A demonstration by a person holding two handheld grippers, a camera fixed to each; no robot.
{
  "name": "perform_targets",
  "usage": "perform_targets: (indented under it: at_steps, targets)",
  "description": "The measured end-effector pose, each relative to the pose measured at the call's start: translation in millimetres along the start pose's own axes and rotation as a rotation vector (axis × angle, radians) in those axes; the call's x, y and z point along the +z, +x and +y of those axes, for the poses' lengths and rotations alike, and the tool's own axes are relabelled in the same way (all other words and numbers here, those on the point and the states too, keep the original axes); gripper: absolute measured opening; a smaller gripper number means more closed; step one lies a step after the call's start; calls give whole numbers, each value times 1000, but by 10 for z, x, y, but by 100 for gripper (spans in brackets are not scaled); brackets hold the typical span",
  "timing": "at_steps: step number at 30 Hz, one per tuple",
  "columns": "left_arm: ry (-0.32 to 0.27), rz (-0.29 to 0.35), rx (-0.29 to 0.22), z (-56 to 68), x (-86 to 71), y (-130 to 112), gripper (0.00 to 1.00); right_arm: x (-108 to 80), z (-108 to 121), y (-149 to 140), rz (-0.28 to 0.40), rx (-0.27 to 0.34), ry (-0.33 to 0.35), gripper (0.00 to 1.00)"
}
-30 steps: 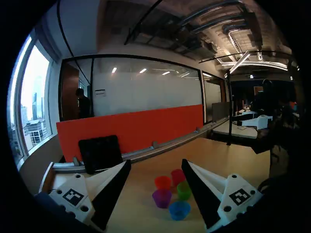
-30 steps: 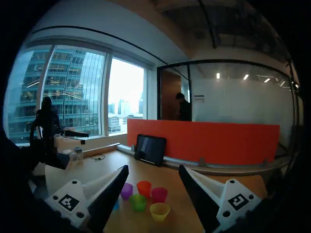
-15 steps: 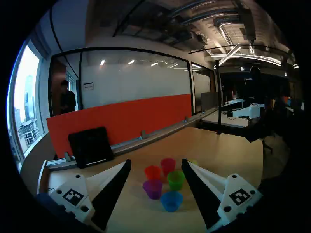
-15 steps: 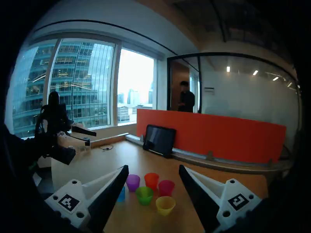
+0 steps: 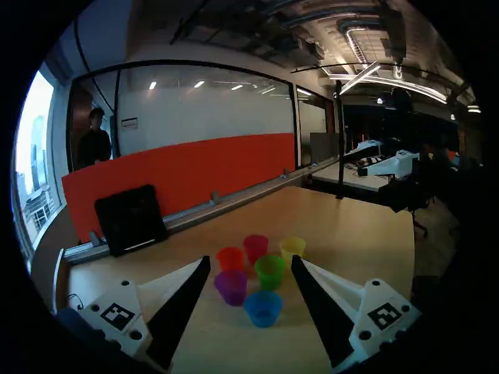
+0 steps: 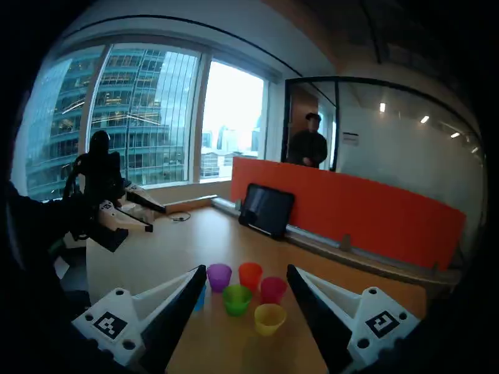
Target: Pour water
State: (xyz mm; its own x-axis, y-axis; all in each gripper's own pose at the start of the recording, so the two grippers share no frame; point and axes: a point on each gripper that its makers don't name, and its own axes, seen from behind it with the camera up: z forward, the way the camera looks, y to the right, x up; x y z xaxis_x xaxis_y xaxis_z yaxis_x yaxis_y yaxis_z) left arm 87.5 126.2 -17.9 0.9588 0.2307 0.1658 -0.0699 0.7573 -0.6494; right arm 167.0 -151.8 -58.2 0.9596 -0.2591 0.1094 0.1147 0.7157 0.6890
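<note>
Several small coloured plastic cups stand clustered on a light wooden desk [image 5: 349, 237]. In the left gripper view the blue cup [image 5: 262, 307] is nearest, with purple [image 5: 231, 286], green [image 5: 269, 270], orange [image 5: 229, 257], pink [image 5: 255, 246] and yellow [image 5: 292, 247] behind it. My left gripper [image 5: 249, 262] is open above the desk, its fingers framing the cluster. In the right gripper view the yellow cup [image 6: 270, 318] is nearest, then green [image 6: 237, 298], pink [image 6: 272, 288], orange [image 6: 250, 274] and purple [image 6: 219, 276]. The blue cup [image 6: 199, 298] is half hidden by a finger. My right gripper [image 6: 246, 269] is open and holds nothing.
A dark tablet [image 5: 130, 218] [image 6: 267, 210] leans against an orange divider [image 5: 187, 177] [image 6: 362, 209] along the desk's far edge. A dark device with white fingers [image 6: 121, 215] sits at the desk's left end. A person [image 6: 307, 148] stands by the glass wall. Large windows are on the left.
Both grippers stay open. In the left gripper view the cups have slid up and left, and the yellow cup has come into sight. In the right gripper view the cups sit slightly higher.
</note>
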Motion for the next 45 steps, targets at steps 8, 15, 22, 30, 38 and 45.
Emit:
perform_targets:
  at_steps: [8, 15, 22, 30, 38, 45]
  targets:
    - [-28, -48, 4, 50, 107, -252, 97, 87, -7, -212, -65, -32, 16, 100]
    - [-62, -97, 13, 142, 221, -496, 97, 170, 37, -310, -93, -38, 35, 100]
    - [-82, -130, 19, 177, 285, -678, 97, 274, 114, -434, -125, -36, 50, 100]
    - [-97, -179, 25, 168, 371, -939, 97, 410, 165, -603, -166, -53, 70, 100]
    - [-131, -233, 25, 237, 465, -1223, 97, 565, 216, -798, -214, -67, 87, 100]
    - [-148, -277, 26, 262, 576, -1434, 97, 726, 256, -990, -255, -76, 99, 100]
